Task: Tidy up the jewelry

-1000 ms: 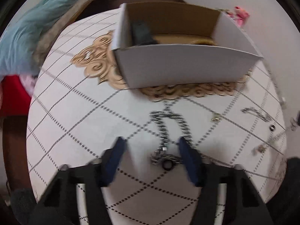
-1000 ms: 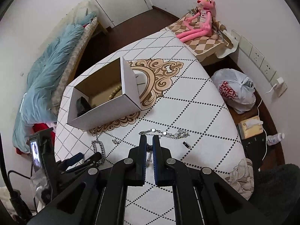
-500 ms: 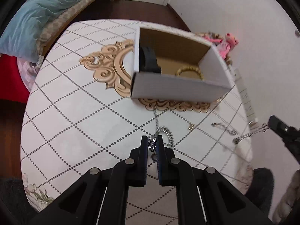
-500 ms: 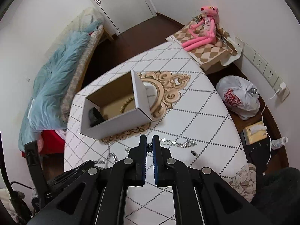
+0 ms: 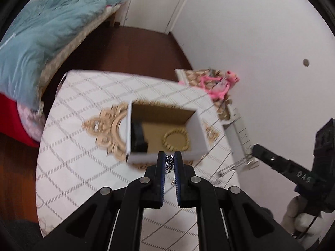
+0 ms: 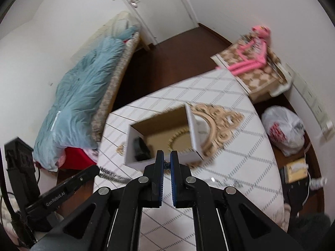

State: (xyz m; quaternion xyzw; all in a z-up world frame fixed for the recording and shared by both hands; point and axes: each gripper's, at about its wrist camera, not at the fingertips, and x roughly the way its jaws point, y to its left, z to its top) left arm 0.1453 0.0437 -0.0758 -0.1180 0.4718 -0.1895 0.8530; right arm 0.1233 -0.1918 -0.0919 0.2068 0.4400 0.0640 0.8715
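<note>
Gripping a silver chain (image 5: 169,164), the left gripper (image 5: 169,163) has lifted it off the table (image 5: 83,167); right gripper (image 6: 166,164) likewise pinches a dark chain (image 6: 166,165). Both now approach the cardboard box (image 5: 196,138), holding a beaded bracelet (image 5: 175,139); deposit appears imminent.

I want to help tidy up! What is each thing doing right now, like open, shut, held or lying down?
Left hand-held gripper: shut on silver chain, lifted.
Right hand-held gripper: shut on thin chain, lifted.
Cardboard box: open, upright on the table.
Gold bead bracelet: lying flat in the box.
Black thing: inside the box, left end.
</note>
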